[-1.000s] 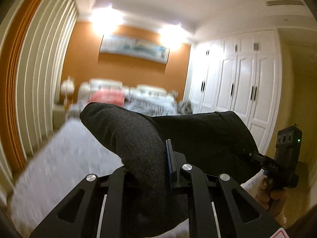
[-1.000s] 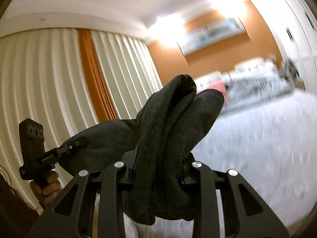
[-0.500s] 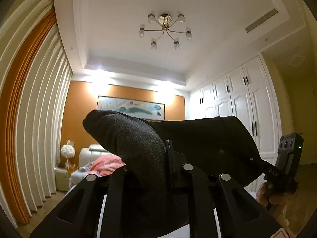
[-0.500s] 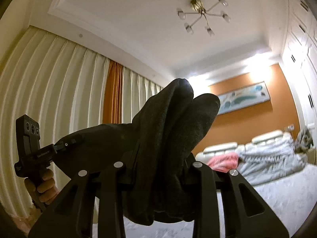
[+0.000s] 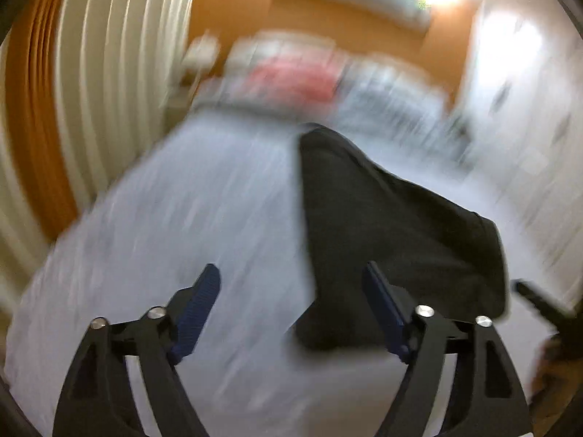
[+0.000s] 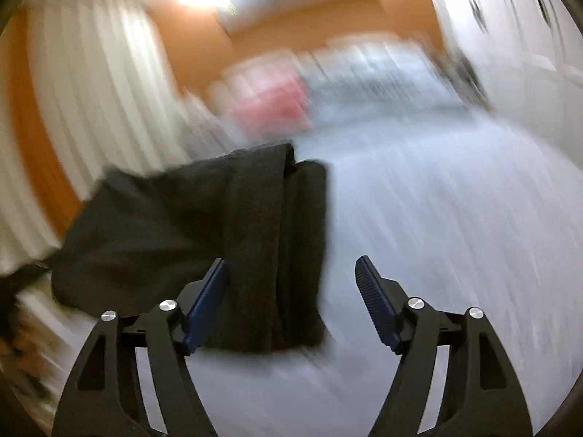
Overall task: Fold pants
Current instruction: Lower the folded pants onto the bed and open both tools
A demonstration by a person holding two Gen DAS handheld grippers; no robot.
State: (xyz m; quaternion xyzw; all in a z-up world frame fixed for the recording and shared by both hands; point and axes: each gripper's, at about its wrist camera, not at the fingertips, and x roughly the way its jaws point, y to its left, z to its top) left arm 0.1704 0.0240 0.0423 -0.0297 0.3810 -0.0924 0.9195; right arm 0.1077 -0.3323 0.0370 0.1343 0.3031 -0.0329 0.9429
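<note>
Lying: pants [image 5: 393, 233] rest as a dark folded bundle on the pale bed [image 5: 189, 218]; both views are heavily motion-blurred.
Left gripper: left gripper [image 5: 291, 309] is spread wide and grasps nothing; the pants sit at its 1 o'clock, their near edge passing behind its right finger.
Right gripper: right gripper [image 6: 291, 302] is likewise spread and empty; the pants [image 6: 226, 240] sit at its 11 o'clock, a thick layered strip running up between the fingers close to the left one.
Contact: whether cloth touches either finger cannot be told through the blur.
Long axis: from the right view the bundle's layered edge runs 6 to 12 o'clock, with a broader flap spreading off toward 9; from the left view the mass spreads from 12 toward 3.
Nearer gripper: the bundle lies between the two, its stacked edge nearer the right one, I judge.
Stage: likely released after a fold; judged well along, with tidying or one more fold possible.
Next move hinges on: each gripper closing inward toward the bundle, left moving to 1 o'clock, right to 11.
Risk: thick soft layers may slip apart if pinched at only one ply.
Background: curtain [image 5: 91, 73] at 10 o'clock, pink bedding [image 6: 277, 105] at 12.
</note>
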